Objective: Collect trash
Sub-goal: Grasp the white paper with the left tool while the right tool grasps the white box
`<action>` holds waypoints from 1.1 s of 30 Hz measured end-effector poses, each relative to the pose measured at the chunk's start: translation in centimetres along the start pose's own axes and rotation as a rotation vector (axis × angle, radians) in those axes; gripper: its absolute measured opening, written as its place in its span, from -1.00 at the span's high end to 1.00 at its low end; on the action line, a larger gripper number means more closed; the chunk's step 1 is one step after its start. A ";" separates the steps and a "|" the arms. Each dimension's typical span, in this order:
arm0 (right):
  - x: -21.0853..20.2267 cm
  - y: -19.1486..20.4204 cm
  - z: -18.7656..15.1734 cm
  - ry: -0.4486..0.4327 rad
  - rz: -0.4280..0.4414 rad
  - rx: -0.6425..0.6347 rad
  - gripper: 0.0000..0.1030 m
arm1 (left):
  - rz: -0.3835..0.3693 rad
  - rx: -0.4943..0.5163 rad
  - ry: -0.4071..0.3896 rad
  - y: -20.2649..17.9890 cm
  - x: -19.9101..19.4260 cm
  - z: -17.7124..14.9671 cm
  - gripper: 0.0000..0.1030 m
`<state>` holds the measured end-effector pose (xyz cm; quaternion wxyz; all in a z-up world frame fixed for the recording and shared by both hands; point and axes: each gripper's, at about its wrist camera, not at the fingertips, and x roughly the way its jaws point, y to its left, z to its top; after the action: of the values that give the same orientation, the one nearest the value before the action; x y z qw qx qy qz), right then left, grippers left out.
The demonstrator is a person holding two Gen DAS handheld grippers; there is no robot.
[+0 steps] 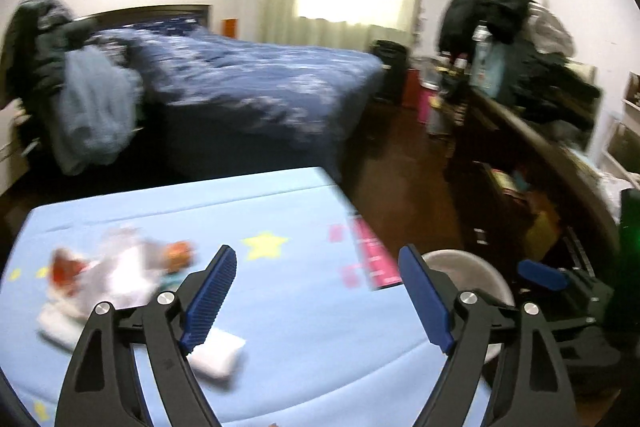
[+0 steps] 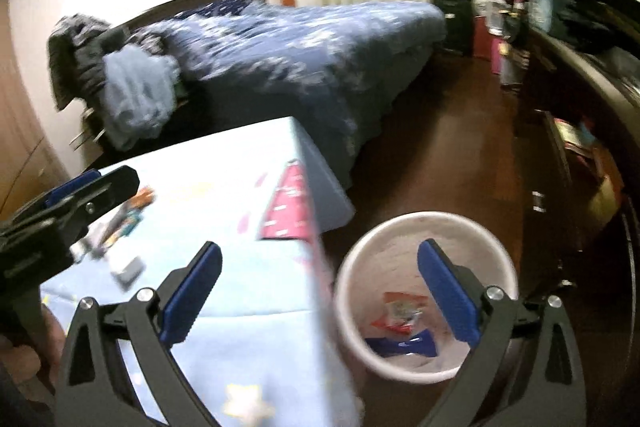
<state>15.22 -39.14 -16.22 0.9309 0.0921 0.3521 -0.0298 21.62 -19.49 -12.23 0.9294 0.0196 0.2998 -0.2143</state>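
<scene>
A blurred pile of wrappers [image 1: 120, 267] lies on the light blue table cover [image 1: 280, 307], left of my left gripper [image 1: 318, 255], which is open with nothing between its fingers. A white tissue [image 1: 218, 349] lies under its left finger. The white bin [image 2: 400, 223] stands on the floor beside the table, with a red wrapper [image 2: 400, 311] and a blue wrapper [image 2: 404, 343] inside. My right gripper [image 2: 320, 251] hangs open and empty over the table edge and the bin. In the right wrist view, the wrappers [image 2: 128, 215] and the tissue [image 2: 128, 269] lie on the table at left.
A bed with a dark blue cover [image 1: 260, 83] stands behind the table. A dark desk [image 1: 540, 155] piled with clothes runs along the right. A strip of brown wooden floor [image 2: 448, 147] lies between the bed and the desk. A pink patch [image 2: 290, 207] marks the table cover's corner.
</scene>
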 end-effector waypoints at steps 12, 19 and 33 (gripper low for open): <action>2.4 10.4 -0.3 0.064 0.125 -0.139 -0.91 | 0.252 -0.181 0.079 14.2 0.0 -2.5 -0.41; 3.7 12.8 -0.1 0.078 0.142 -0.179 -0.91 | 0.226 -0.190 0.143 16.2 2.7 -3.4 -0.21; 7.8 16.5 -0.2 0.130 0.186 -0.238 -0.91 | 0.212 -0.225 0.091 17.5 2.4 -3.4 0.93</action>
<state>22.90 -22.87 -19.03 0.9093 0.0151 0.4026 0.1046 28.66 -3.95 -17.98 0.9285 -0.0435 0.3601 -0.0790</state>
